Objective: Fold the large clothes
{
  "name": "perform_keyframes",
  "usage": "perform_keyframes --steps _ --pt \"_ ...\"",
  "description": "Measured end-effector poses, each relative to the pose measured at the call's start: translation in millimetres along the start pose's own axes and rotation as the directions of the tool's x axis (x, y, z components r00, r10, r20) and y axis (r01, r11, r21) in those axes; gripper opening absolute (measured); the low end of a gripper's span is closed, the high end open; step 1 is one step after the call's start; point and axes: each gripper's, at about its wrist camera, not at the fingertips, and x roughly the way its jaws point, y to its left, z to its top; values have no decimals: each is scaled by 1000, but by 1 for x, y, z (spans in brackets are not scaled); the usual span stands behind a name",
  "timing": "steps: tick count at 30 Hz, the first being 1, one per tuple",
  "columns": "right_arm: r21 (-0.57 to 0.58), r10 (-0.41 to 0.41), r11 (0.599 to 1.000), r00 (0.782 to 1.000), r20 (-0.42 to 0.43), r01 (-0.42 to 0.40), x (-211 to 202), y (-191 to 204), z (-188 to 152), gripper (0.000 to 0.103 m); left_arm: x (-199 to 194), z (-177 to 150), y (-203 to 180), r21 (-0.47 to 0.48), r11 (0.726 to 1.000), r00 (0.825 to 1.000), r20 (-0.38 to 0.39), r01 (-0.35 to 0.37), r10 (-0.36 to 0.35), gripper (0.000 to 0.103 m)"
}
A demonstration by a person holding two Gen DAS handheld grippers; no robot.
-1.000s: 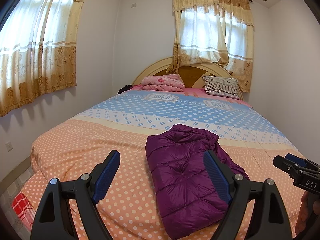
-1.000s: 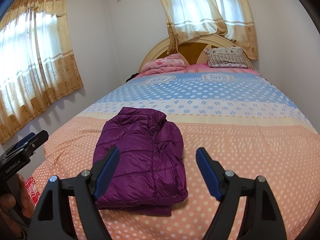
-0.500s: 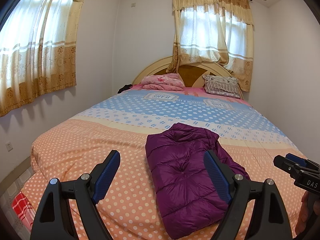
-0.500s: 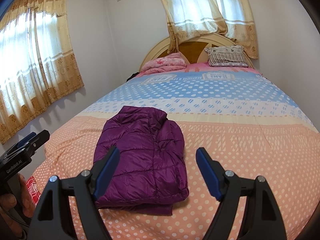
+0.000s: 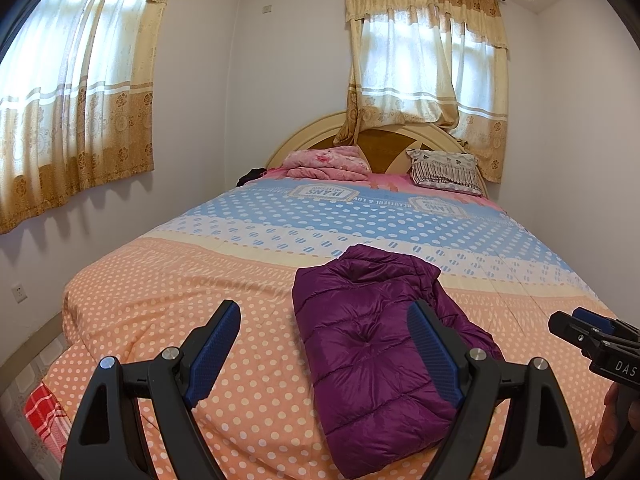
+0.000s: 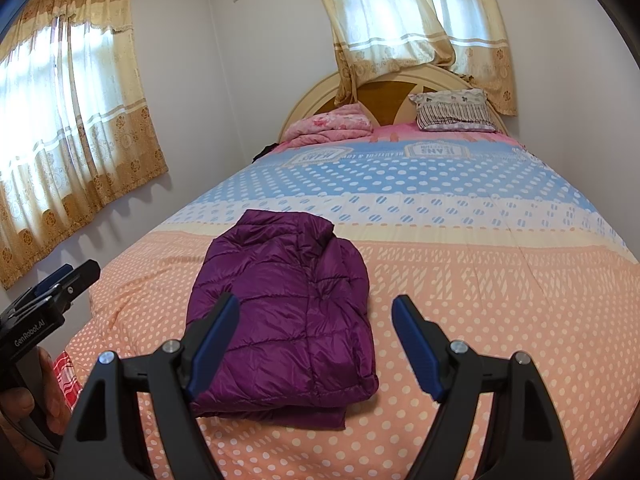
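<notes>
A purple quilted down jacket [image 5: 372, 344] lies folded into a compact rectangle on the orange dotted part of the bedspread [image 5: 180, 292]; it also shows in the right wrist view [image 6: 284, 312]. My left gripper [image 5: 324, 352] is open and empty, held above the bed's foot, its right finger in front of the jacket. My right gripper [image 6: 316, 344] is open and empty, held above the jacket's near right edge. Each gripper shows at the edge of the other's view.
The bed fills the room, with a pink folded blanket [image 5: 324, 164] and a striped pillow [image 5: 444, 170] at the headboard. Walls with curtained windows stand close on the left and behind. A red checked cloth [image 5: 44, 420] hangs at the bed's near left corner.
Almost nothing has changed; both grippers stay open and hover in place, with only a slight drift of the right view.
</notes>
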Motion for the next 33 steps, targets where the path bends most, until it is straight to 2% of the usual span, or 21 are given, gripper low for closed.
perform_keyframes --steps 33 --pt "-6 6 1000 1000 -9 -6 6 5 -5 81 5 -3 -3 41 998 999 -6 -52 52 86"
